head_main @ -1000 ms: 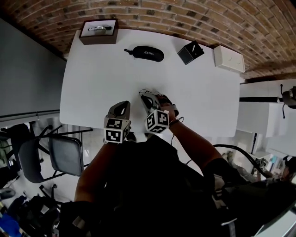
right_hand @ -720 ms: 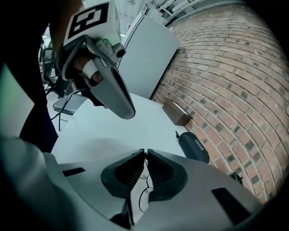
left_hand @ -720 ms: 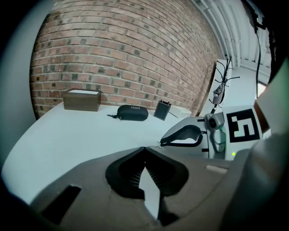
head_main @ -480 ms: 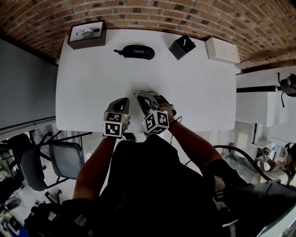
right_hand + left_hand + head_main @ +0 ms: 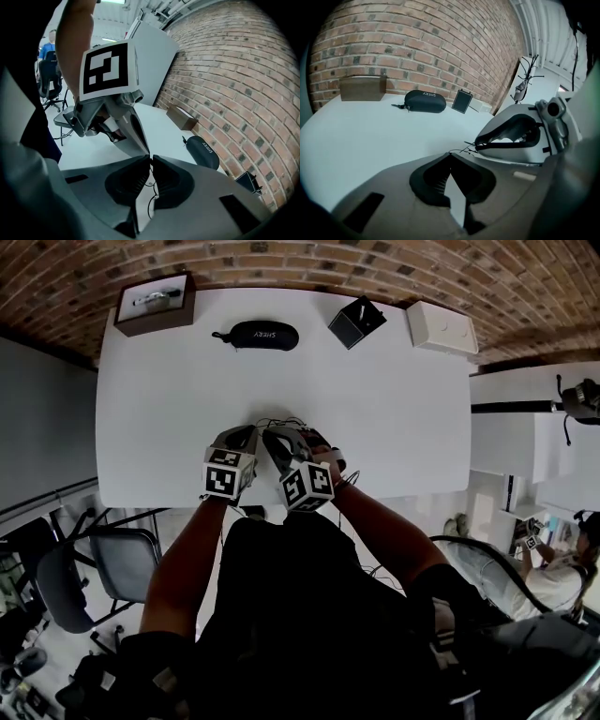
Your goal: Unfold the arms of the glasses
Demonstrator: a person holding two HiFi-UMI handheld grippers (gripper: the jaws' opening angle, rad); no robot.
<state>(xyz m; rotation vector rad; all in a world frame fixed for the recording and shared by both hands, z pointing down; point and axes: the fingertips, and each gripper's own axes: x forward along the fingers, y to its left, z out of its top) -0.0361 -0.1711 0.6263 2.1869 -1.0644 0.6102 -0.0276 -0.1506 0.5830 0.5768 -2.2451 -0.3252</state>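
the right gripper (image 5: 150, 158) is closed almost fully on the glasses (image 5: 153, 190); a thin dark wire of the frame runs down through the narrow slit between its pads. the left gripper (image 5: 451, 155) has its jaws pressed together with nothing between them. its tips sit right at the tips of the right gripper, and a fine wire of the glasses crosses the small space between the two. whether the left tips actually touch that wire cannot be told.

in the head view the glasses show only as a faint wire loop just beyond both pairs of jaws, over the near part of the white table (image 5: 394, 418).

counted: two grippers, each with one marker cube; one pair of glasses in the grip; one black glasses case (image 5: 258, 334); one brown box (image 5: 155, 304) at the far left corner with something pale in it that is too small to name; one small black box (image 5: 356, 321); one white box (image 5: 441, 326). these four stand in a row along the far edge by the brick wall, well apart from the grippers.

both forearms reach forward from the person's body and converge, so the grippers stand side by side and angle in towards each other. both point down at the table at a slant.
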